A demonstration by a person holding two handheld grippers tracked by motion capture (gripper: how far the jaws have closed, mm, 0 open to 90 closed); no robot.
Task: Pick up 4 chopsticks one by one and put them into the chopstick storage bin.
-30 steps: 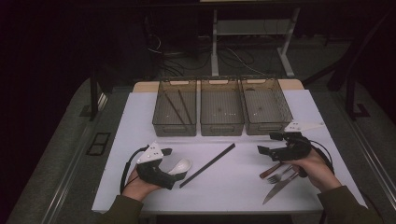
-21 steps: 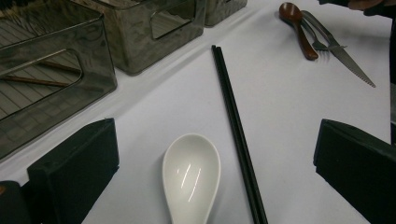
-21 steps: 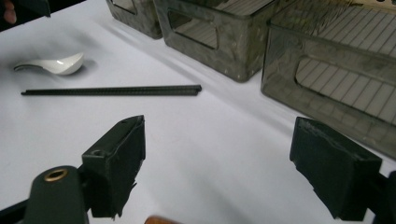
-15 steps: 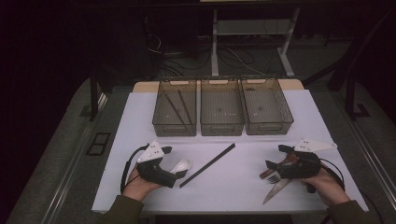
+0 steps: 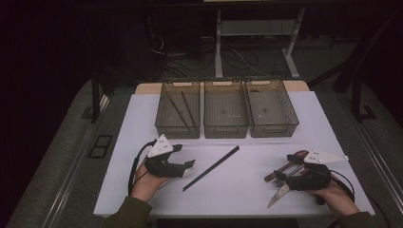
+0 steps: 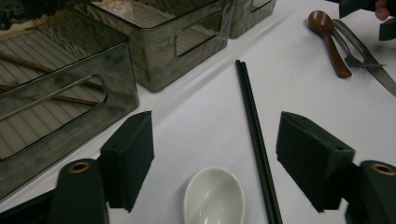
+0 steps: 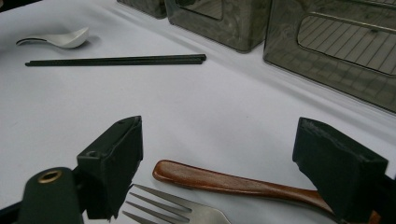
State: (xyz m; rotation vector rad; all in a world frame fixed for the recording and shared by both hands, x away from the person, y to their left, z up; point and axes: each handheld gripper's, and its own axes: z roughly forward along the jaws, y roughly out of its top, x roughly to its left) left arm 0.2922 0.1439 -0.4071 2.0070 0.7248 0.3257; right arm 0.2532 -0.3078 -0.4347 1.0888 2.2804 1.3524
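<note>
The left hand-held gripper (image 6: pixel 215 158) has just been closing; the white spoon (image 6: pixel 214 196) is straddled, untouched. Beside it, the right hand-held gripper (image 7: pixel 219 163) is held wide over the wooden spoon (image 7: pixel 224 181).

Right tool (image 7: pixel 217 163) jaws apart, wooden spoon handle (image 7: pixel 224 181) and fork tines (image 7: pixel 173 205) between them untouched, black chopsticks (image 7: pixel 116 60) beyond on white tabletop (image 7: pixel 196 107)

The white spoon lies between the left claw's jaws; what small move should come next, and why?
Probably lower the left claw a little and finish closing on the white spoon. Its jaws have just been closing, yet they still stand apart, clear of the spoon, and the black chopsticks lie close beside it, so aim carefully.
</note>
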